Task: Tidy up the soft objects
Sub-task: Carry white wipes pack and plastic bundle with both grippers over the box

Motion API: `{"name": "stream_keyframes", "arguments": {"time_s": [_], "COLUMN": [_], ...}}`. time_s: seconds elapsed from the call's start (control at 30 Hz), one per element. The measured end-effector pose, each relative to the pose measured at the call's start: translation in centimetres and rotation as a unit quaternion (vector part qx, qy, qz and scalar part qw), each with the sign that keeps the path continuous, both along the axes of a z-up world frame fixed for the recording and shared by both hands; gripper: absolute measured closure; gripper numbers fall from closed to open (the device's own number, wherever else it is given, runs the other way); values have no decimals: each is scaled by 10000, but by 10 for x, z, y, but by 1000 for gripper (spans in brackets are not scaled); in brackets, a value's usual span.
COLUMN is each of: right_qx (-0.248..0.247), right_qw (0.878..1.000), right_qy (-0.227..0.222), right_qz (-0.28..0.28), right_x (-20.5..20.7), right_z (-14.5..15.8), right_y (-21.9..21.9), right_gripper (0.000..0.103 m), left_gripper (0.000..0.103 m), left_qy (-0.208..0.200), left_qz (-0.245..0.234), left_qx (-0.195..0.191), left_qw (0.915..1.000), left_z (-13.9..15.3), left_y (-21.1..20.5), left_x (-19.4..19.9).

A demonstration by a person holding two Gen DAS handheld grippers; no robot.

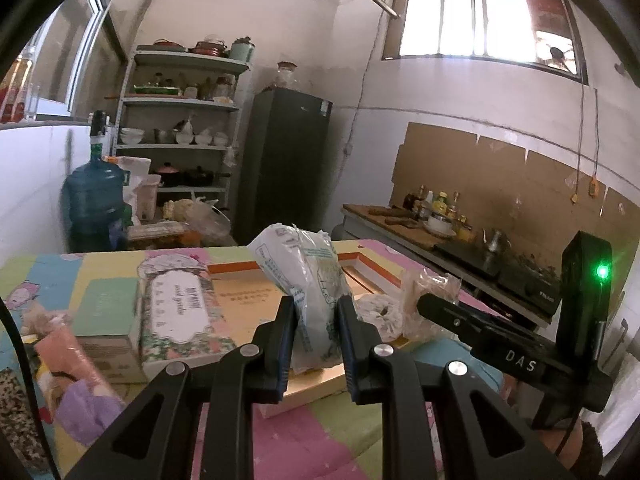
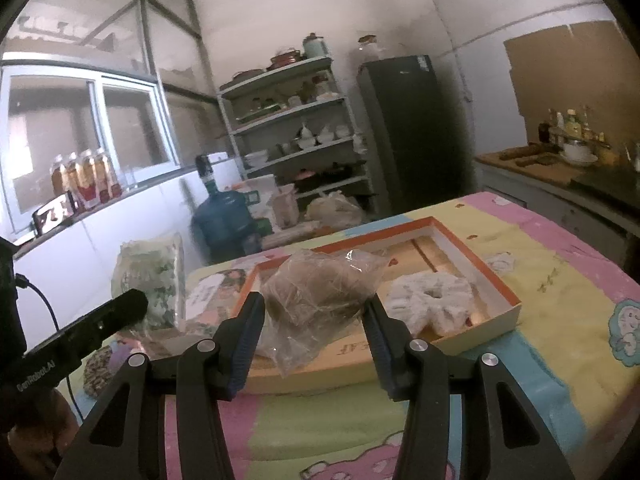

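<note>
Left gripper (image 1: 316,312) clamps white printed packet (image 1: 308,280), upright, above table | Right gripper (image 2: 314,312) grips clear bag of brown fluff (image 2: 320,292) | Orange-rimmed box (image 2: 500,280) lies directly ahead, white scrunchie (image 2: 428,300) inside; right hand nearer.

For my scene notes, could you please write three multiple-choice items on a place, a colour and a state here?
1. Where does the white fluffy ring lie?
A. in the shallow box
B. on the shelf
C. on the floor

2. What colour is the box's rim?
A. blue
B. orange
C. black

3. What is the left tool doing?
A. standing open over nothing
B. gripping a white printed bag
C. gripping a bottle

Answers: 1 A, it rests inside the box walls. 2 B, the edge shows orange. 3 B, the white printed bag is pinched between its fingers.
</note>
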State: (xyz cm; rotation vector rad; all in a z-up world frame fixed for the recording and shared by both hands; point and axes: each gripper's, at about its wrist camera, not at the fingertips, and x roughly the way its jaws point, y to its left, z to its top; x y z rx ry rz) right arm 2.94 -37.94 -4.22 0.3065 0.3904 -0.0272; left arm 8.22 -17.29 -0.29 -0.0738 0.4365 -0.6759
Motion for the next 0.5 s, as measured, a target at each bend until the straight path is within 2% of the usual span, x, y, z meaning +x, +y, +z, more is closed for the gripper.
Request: {"name": "stream_keyframes", "arguments": {"time_s": [0.5], "right_qx": [161], "right_qw": [9996], "right_qy": [161], "right_qz": [-170], "right_x": [23], "right_z": [-10], "right_y": [-36], "right_gripper": [51], "left_gripper": [81], "left_qy": [267], "left_qz": [-73], "left_qx": [80], "left_qw": [9996], "left_z": [-14], "left_y": [-31], "left_x": [32]}}
